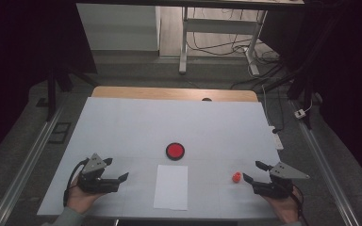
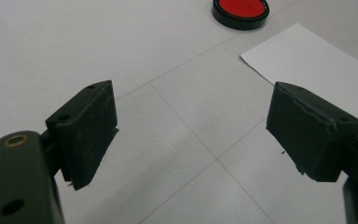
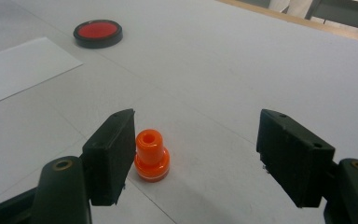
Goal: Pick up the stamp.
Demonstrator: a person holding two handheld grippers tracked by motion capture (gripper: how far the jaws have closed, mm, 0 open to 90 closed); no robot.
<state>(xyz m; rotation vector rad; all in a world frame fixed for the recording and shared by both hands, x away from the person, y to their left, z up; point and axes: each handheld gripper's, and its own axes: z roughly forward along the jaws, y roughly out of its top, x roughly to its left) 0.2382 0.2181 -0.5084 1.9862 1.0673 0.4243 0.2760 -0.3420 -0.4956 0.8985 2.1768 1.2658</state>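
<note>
A small orange stamp (image 1: 236,177) (image 3: 151,155) stands upright on the white table, just left of my right gripper (image 1: 253,171) (image 3: 196,156), whose jaws are open and hold nothing; in the right gripper view the stamp sits close by the left jaw. A round red ink pad in a black case (image 1: 175,150) (image 2: 241,10) (image 3: 98,32) lies near the table's middle. Below it lies a white sheet of paper (image 1: 171,186) (image 2: 317,60) (image 3: 18,67). My left gripper (image 1: 116,170) (image 2: 191,133) rests open at the near left, with bare table between its jaws.
The white table (image 1: 136,122) ends in a wooden strip (image 1: 174,93) at the far side. Beyond it are a desk frame (image 1: 217,37) and floor cables. A white power strip (image 1: 275,137) lies off the table's right edge. Metal rails run along both sides.
</note>
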